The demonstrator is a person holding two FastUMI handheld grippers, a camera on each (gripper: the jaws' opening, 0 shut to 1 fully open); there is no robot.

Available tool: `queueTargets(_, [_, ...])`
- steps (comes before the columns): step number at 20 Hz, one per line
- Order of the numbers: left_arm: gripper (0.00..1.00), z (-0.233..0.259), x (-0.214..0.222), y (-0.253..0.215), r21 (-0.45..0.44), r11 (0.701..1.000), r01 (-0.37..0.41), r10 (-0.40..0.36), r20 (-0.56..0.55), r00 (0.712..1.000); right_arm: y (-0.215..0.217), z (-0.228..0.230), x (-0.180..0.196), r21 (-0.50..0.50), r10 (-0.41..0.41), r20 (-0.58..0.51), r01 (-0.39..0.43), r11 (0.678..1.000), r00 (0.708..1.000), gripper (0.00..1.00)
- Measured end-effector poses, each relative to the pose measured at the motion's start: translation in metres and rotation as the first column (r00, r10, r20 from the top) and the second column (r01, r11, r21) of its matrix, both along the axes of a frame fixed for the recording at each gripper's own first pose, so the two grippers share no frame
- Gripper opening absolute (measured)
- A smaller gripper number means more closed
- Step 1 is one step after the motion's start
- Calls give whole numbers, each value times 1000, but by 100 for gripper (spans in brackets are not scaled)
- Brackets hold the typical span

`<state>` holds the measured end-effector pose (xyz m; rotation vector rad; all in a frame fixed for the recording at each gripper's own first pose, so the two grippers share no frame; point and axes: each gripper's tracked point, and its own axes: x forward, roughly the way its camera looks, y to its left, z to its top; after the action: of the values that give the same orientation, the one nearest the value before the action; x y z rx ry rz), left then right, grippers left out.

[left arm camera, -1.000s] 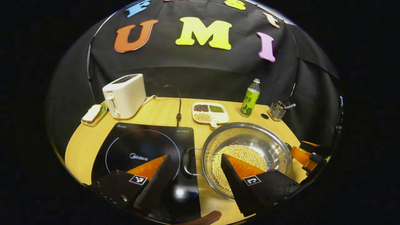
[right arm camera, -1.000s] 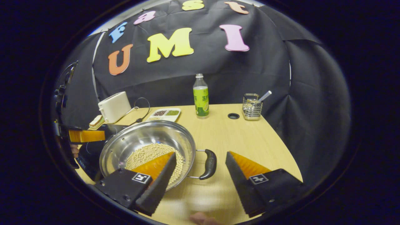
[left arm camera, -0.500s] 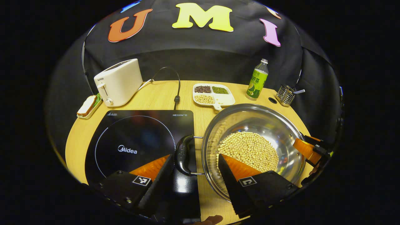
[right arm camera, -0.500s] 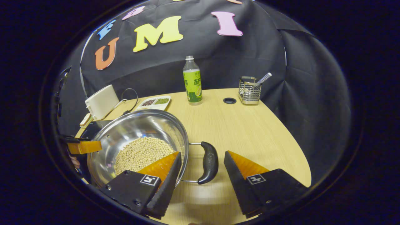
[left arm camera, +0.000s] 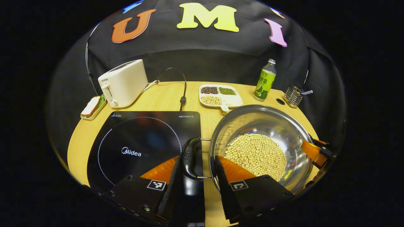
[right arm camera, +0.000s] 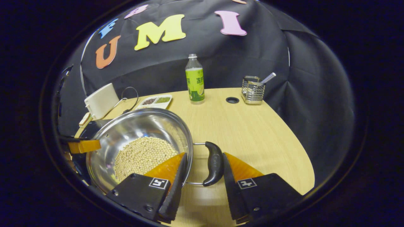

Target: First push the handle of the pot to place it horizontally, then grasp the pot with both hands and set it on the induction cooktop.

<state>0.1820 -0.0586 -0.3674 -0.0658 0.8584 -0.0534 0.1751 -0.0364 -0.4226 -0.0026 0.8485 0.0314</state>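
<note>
A steel pot (left arm camera: 277, 126) holding soybeans (left arm camera: 255, 154) stands on the wooden table, just right of the black induction cooktop (left arm camera: 139, 138). Its two black handles lie level. My left gripper (left arm camera: 197, 156) straddles the left handle (left arm camera: 188, 156): one finger is against the handle's outer side, the other over the pot's rim, with a gap left. My right gripper (right arm camera: 204, 154) straddles the right handle (right arm camera: 214, 160) of the pot (right arm camera: 142, 126) the same way. Both are open but narrowed. Each view catches the other gripper's orange finger at the pot's far side.
Along the back stand a white toaster (left arm camera: 123, 83), a divided dish of beans (left arm camera: 221, 96), a green bottle (left arm camera: 264, 80) and a wire utensil holder (left arm camera: 293, 96). A sandwich plate (left arm camera: 91, 107) lies at the far left. The cooktop's cable (left arm camera: 183, 94) loops behind it.
Both grippers came down and forward onto the pot's handles, and their fingers narrowed around them. The pot has stayed on the table.
</note>
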Motion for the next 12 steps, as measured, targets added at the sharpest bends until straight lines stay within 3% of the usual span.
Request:
queueTargets(2, [57, -2, 0, 0, 5, 1000, 0, 0, -8, 1000, -1, 0, 1, -8, 0, -5, 0, 1000, 1000, 65])
queueTargets(3, [47, -1, -1, -1, 12, 1000, 5, -5, -9, 1000, -2, 0, -1, -17, -10, -14, 9, 1000, 1000, 65])
queueTargets(4, [57, 0, -2, -1, 21, 1000, 10, -10, -9, 1000, -4, 1, -4, -29, -20, -31, 19, 999, 999, 64])
queueTargets(7, [57, 5, -12, -2, 24, 1000, 11, -11, -14, 1000, -5, 9, -13, -24, -37, -59, 36, 999, 998, 63])
queueTargets(12, [57, 33, -21, -3, 9, 1000, 25, -25, 35, 999, -6, 46, -19, -41, -31, -6, 31, 999, 999, 63])
